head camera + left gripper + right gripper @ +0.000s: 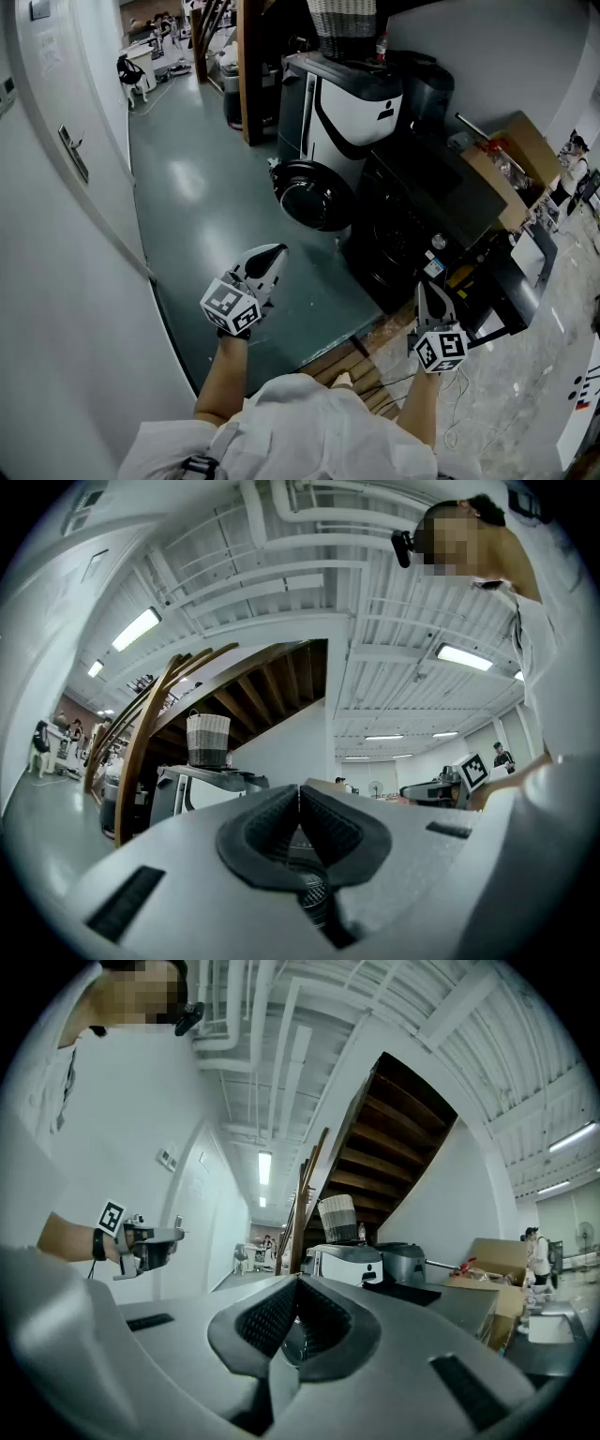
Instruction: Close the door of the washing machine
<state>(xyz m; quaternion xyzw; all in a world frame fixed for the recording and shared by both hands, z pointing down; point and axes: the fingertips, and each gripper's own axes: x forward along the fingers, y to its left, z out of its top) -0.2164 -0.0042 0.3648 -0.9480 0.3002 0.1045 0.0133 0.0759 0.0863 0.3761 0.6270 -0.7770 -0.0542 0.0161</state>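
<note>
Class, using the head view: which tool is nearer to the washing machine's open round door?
Left. The left tool sits just below and left of the door, pointing towards it. The right tool is farther off, to the door's lower right.

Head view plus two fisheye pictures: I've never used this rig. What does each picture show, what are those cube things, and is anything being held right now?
There is no robot here. A person holds a pair of tongs in each hand, and each pair carries a marker cube. The head view looks down from the person's head. It shows the left tongs, the right tongs, and ahead on the floor a dark washing machine with its round door standing open. The other two pictures come from cameras riding on the tongs, looking along their jaws. Both pairs are shut and empty, and neither touches the door. A basket sits on the white machine behind.
</note>
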